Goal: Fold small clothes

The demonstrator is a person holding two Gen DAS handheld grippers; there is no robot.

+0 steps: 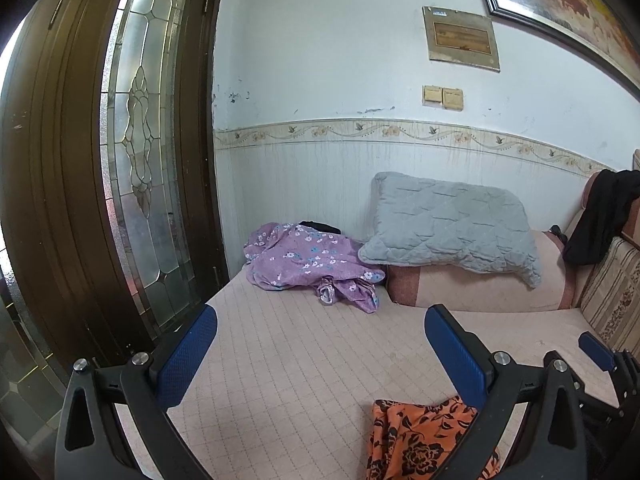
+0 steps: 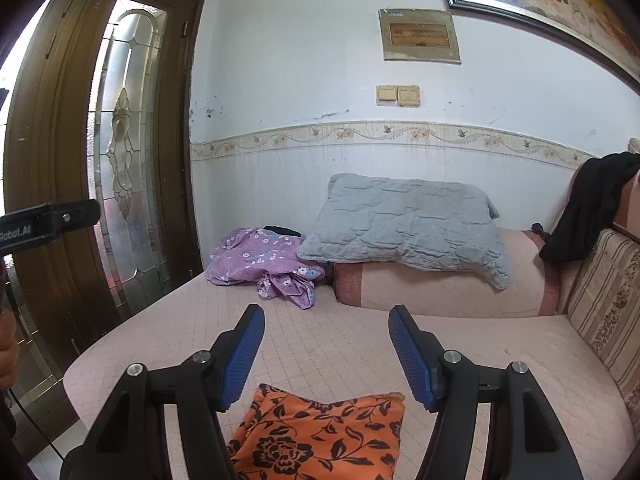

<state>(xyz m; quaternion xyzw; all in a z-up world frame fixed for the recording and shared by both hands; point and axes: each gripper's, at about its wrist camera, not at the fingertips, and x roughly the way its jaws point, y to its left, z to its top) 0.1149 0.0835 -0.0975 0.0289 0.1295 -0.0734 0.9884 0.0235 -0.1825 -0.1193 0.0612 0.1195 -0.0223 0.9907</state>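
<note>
Room: pale-walled corner with a dark glass-panelled door (image 1: pixel 132 152) to the left and a pink quilted sofa seat (image 1: pixel 304 344) as work surface.
Task's thing: orange cloth with black flowers (image 2: pixel 320 436), lying flat on the near part of the seat, close under both cameras.
Shape of it: looks roughly squared off, far edge running across the right wrist view; whether already folded, cannot tell.
Direction from right gripper (image 2: pixel 326 354): straight ahead and below, centred between the two blue pads, neither pad touching the fabric.
Right gripper state: jaws spread apart, nothing between them but air above the cloth.
Direction from left gripper (image 1: pixel 320 354): down and to the right, cloth (image 1: pixel 424 440) partly hidden behind the right-hand finger.
Left gripper state: jaws spread wide, empty.
Nearer hand: right, judged from the cloth sitting squarely in its gap; left is offset toward the door side.
Key relation: far edge of the cloth lies crosswise to both grippers' pointing line, so a grasp on its near corners and a forward carry seems the likely fold.
Farther out: purple flowered garment (image 1: pixel 308 264) heaped at the back of the seat, touching the grey quilted pillow (image 1: pixel 452 220).
Beyond: black garment (image 2: pixel 588 216) draped over the sofa's backrest on the right, well apart from the orange cloth.
</note>
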